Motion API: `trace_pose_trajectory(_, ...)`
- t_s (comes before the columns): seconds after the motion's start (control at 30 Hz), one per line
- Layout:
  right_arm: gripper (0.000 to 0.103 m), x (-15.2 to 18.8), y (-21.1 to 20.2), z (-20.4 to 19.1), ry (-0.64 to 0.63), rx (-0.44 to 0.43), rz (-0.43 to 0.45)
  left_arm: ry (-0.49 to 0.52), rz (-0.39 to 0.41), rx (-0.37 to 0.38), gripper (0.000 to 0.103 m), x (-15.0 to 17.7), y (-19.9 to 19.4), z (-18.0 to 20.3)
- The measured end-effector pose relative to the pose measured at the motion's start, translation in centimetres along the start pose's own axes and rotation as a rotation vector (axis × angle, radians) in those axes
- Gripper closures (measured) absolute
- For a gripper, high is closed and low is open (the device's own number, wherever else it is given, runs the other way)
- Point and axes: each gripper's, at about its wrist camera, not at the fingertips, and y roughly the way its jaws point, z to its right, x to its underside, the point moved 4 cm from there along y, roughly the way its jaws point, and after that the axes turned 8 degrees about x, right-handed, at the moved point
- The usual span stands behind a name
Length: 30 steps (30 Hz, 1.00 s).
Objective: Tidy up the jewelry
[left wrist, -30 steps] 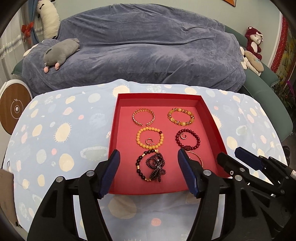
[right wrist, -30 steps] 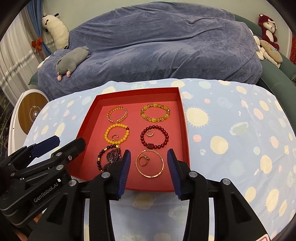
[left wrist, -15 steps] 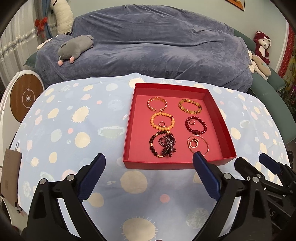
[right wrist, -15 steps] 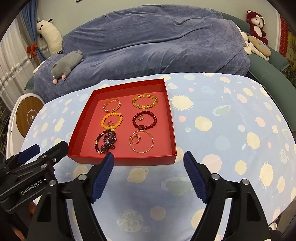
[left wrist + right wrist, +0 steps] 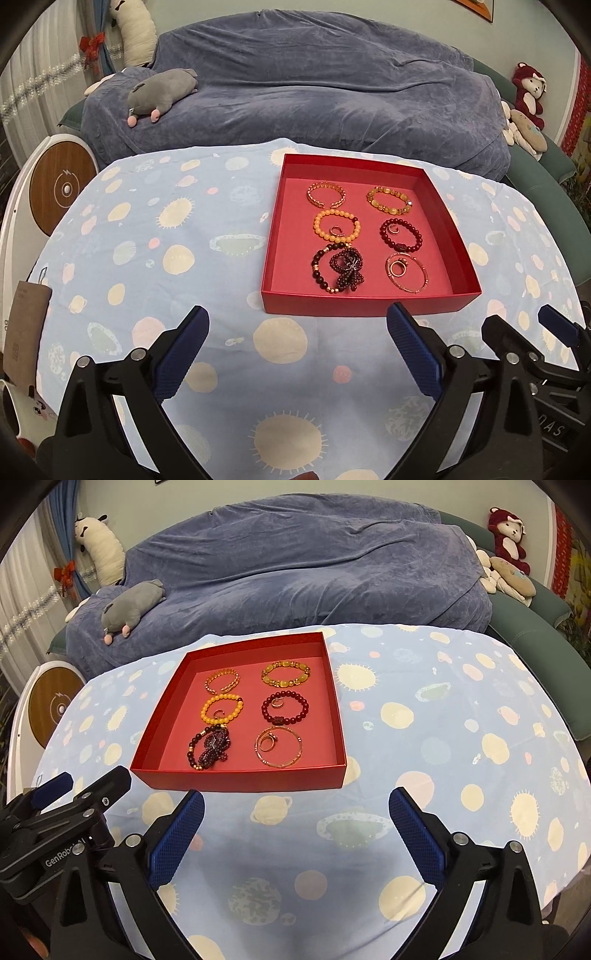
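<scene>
Red tray [image 5: 439, 201] holding six bracelets sits on the planet-print tablecloth [image 5: 147, 258]; a blue-draped sofa [image 5: 295, 565] stands behind. Left gripper [image 5: 297, 347] and right gripper [image 5: 295, 825] hover before it, both spread, empty.

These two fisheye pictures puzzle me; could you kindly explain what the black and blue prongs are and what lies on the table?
Each picture comes from a camera on a hand-held gripper, looking forward along its two blue-padded fingers. One shows the left gripper, the other the right gripper. Both are open and hold nothing, hovering above a spotted tablecloth. A red box on the cloth contains six bracelets in two columns, some with small rings lying inside them. Behind stands a sofa under a blue cover, with plush toys on it.
</scene>
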Motion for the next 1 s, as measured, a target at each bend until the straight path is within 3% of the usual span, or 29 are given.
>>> trace_pose_trajectory(0.4,0.006,0.32,-0.18,0.64,0.012,0.025,-0.002,-0.004,0.007,-0.033,0.007,0.41,-0.37,-0.06)
trace_pose_trajectory(1.0,0.006,0.61,-0.05,0.57,0.009,0.031,-0.009,0.0,-0.011,-0.025,0.007,0.44,-0.11,0.01)
